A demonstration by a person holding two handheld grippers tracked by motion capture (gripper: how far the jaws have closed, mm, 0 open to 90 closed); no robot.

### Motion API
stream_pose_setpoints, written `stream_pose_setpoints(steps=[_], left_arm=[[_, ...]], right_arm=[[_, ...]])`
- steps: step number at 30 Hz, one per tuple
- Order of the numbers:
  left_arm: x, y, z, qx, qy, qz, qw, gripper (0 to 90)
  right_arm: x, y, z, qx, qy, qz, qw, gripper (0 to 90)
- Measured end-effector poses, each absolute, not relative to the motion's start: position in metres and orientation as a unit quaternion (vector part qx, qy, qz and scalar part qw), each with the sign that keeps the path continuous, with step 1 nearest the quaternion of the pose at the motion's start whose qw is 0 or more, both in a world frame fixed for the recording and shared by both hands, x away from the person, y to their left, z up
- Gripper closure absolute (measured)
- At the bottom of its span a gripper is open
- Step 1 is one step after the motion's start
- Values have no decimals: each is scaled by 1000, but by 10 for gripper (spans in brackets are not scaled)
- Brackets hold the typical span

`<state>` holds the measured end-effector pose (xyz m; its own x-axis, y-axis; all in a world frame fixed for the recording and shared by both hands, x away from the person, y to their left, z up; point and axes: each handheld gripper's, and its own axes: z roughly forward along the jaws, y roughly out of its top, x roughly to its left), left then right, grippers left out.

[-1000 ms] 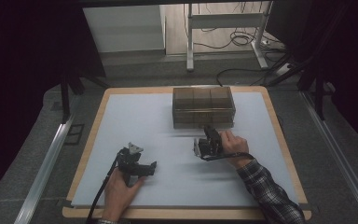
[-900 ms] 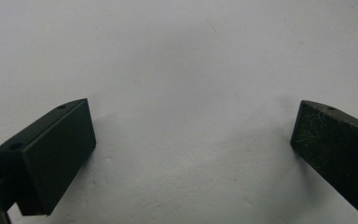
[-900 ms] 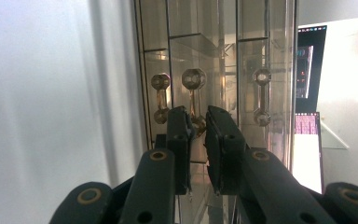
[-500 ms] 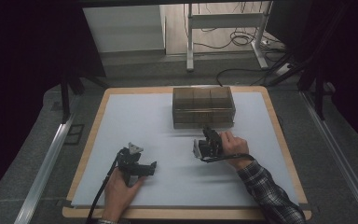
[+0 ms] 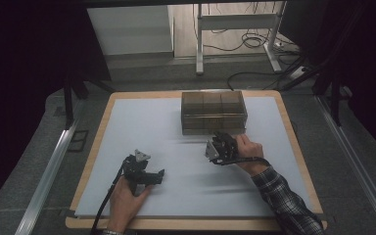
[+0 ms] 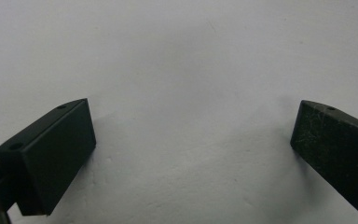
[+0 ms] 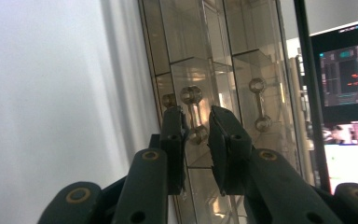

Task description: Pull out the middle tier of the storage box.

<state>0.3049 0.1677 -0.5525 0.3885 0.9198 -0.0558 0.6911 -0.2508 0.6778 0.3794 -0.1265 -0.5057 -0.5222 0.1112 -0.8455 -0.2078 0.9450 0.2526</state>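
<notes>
Right gripper (image 5: 221, 147) brought up against the near face of the clear brown drawer box (image 5: 214, 111) at the far middle of the white mat (image 5: 142, 125); a second ago held a little farther back and to the left. In the right gripper view, jaws narrowed around the middle drawer handle (image 7: 193, 114), one on each side; contact with the bar cannot be told. Second handle (image 7: 258, 105) untouched alongside. Left gripper (image 5: 142, 172) unmoved, resting low on the mat near the front left, jaws spread wide over bare surface. Judged: approach complete, drawer pull likely next; drawers appear closed.
</notes>
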Motion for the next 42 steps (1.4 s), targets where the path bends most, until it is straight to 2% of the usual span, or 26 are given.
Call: stream_pose_setpoints(steps=[11, 17, 30, 42], left_arm=[[305, 167, -553, 768, 525, 180, 320, 0], [305, 167, -553, 769, 523, 181, 320, 0], [305, 168, -553, 770, 523, 180, 318, 0], [305, 168, -553, 770, 523, 180, 319, 0]], right_arm=[[388, -136, -487, -8, 884, 201, 423, 721], [397, -143, -477, 11, 901, 233, 366, 705], [417, -160, -458, 37, 923, 265, 277, 676], [444, -182, -446, 42, 939, 260, 223, 679]])
